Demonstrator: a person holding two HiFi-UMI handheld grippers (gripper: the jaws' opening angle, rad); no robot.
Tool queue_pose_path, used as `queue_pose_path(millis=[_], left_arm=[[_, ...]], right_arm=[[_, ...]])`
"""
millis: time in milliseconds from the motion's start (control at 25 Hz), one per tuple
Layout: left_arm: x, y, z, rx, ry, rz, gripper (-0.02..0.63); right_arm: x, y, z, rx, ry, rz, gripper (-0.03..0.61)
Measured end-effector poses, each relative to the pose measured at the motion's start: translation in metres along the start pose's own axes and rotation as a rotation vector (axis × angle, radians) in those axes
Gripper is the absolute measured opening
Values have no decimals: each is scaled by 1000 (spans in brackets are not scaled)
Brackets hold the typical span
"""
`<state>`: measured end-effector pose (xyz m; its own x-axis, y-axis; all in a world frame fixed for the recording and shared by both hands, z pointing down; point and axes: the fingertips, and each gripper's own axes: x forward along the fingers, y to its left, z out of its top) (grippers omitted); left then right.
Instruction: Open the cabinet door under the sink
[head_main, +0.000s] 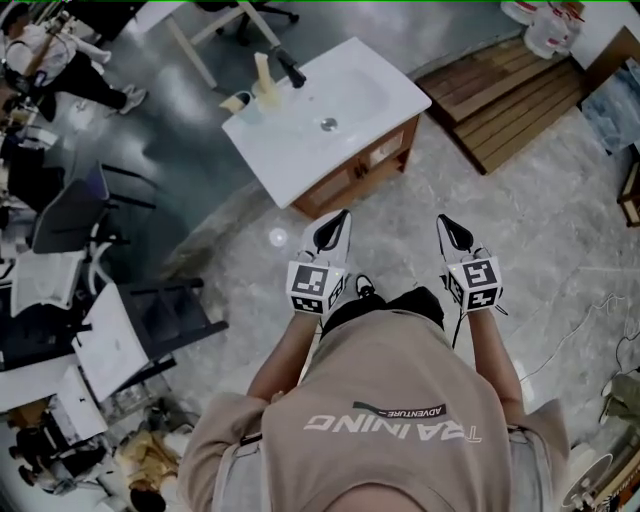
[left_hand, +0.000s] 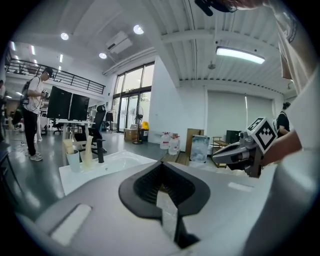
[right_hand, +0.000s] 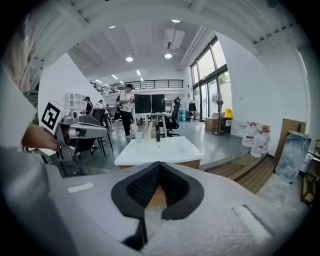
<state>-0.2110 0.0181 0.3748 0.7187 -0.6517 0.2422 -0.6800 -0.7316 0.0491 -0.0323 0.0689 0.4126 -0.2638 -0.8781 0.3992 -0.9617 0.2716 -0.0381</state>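
Observation:
The sink unit stands ahead of me: a white basin (head_main: 320, 115) on a wooden cabinet (head_main: 365, 170) whose front faces me and looks closed. My left gripper (head_main: 331, 229) and right gripper (head_main: 455, 231) are held side by side in the air, short of the cabinet and touching nothing. Both are shut and empty. In the left gripper view the shut jaws (left_hand: 162, 162) point past the basin (left_hand: 115, 162), with the right gripper (left_hand: 235, 155) alongside. In the right gripper view the shut jaws (right_hand: 159, 162) point at the basin (right_hand: 160, 147) and the cabinet front (right_hand: 192, 164).
A black tap (head_main: 290, 68) and cups (head_main: 240, 100) stand on the basin's far side. A wooden platform (head_main: 510, 100) with water jugs (head_main: 545, 25) lies to the right. Office chairs (head_main: 70, 215) and desks fill the left, with a person (head_main: 50, 60) beyond.

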Motion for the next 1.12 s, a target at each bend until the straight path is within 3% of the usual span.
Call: queue_pose_path(millis=[200,520,720,1120], left_arm=[[3,26,-14,-37,36,-12,17],[27,45,-12,-59,56,1,17],[49,54,-12,-72,97,47,17],[115,72,13,-78,130,154,17]], right_arm=[[33,31,9,46,-13,46,2],[68,40,21,-85,34,135,2],[94,28,16,-71,69,203,2],[159,-41,46,-100,49,308,2]])
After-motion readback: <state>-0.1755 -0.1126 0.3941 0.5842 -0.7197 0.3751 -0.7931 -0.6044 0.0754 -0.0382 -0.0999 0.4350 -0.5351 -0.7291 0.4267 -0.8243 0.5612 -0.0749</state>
